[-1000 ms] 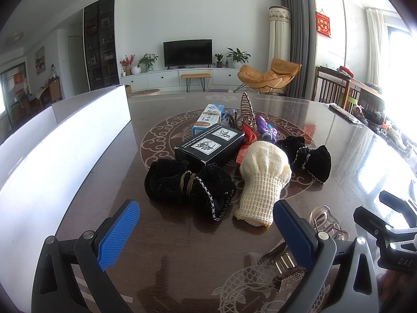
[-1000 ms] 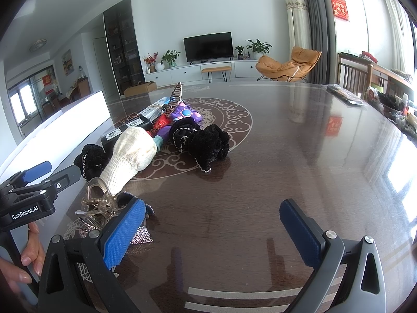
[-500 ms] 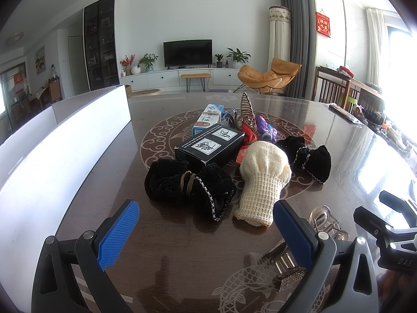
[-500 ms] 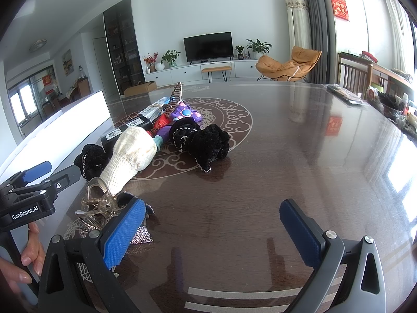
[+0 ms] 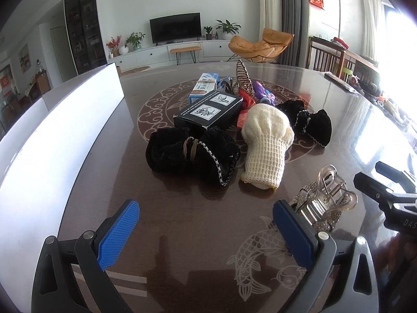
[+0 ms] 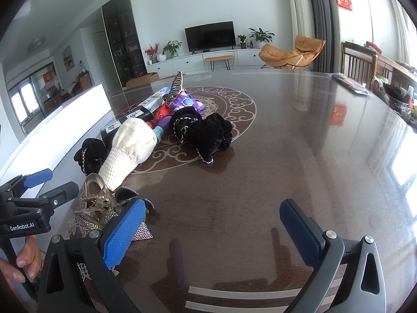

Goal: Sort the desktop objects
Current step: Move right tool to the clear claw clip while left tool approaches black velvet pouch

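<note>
A pile lies mid-table: a black velvet scrunchie, a cream knitted sleeve, a black box, a blue and white carton, a second black scrunchie and a purple toy. A clear rhinestone hair claw lies by my left gripper's right finger. My left gripper is open and empty, short of the pile. My right gripper is open and empty over bare table, with the hair claw at its left finger.
A long white box runs along the table's left edge. The dark wooden table has a glossy patterned top. Small items lie at its far right edge. Each gripper shows in the other's view.
</note>
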`<state>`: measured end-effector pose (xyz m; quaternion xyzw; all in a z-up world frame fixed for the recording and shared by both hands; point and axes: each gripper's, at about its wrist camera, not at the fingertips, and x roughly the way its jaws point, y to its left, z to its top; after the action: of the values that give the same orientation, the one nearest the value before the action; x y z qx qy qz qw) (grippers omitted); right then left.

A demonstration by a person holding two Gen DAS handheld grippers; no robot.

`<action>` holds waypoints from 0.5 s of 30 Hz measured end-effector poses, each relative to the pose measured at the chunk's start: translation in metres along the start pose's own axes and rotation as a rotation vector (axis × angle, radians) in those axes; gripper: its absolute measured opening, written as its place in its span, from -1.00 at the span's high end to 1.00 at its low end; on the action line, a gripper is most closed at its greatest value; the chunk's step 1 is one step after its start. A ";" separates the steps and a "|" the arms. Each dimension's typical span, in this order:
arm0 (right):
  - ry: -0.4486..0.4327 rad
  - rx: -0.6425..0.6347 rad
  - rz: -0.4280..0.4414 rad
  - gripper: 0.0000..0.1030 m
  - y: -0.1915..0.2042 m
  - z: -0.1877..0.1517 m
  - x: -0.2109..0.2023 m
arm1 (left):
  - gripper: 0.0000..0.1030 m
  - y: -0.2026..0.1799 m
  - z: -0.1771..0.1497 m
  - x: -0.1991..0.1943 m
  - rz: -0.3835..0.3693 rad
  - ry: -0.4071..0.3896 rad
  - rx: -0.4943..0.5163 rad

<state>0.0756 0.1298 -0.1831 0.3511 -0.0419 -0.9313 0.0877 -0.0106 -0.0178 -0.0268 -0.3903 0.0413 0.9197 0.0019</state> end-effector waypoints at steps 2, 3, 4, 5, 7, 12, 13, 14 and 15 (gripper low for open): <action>0.002 0.009 0.004 -1.00 -0.002 0.000 0.000 | -1.00 0.007 -0.008 0.000 0.020 0.037 0.018; 0.001 0.011 0.004 -1.00 -0.001 0.000 0.000 | -1.00 0.010 -0.011 0.002 0.019 0.056 0.020; -0.001 0.010 0.004 -1.00 0.000 0.000 0.000 | -1.00 0.013 -0.013 0.003 0.010 0.075 0.017; 0.000 0.008 0.004 -1.00 -0.001 0.000 0.000 | -1.00 0.017 -0.015 0.004 0.000 0.093 0.009; 0.003 0.004 0.004 -1.00 -0.001 0.000 0.001 | -1.00 0.021 -0.017 0.008 -0.019 0.122 -0.007; 0.012 0.015 0.015 -1.00 -0.004 0.001 0.001 | -1.00 0.018 -0.012 0.016 -0.019 0.153 0.002; 0.014 0.018 0.021 -1.00 -0.004 0.001 0.001 | -1.00 0.015 -0.011 0.017 -0.014 0.158 0.008; 0.016 0.022 0.029 -1.00 -0.005 0.001 0.001 | -1.00 0.014 -0.010 0.019 -0.003 0.167 0.012; 0.018 0.024 0.042 -1.00 -0.006 0.000 0.000 | -1.00 0.013 -0.009 0.021 0.009 0.177 0.011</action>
<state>0.0747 0.1362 -0.1839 0.3594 -0.0595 -0.9255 0.1032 -0.0192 -0.0316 -0.0472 -0.4698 0.0478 0.8815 -0.0036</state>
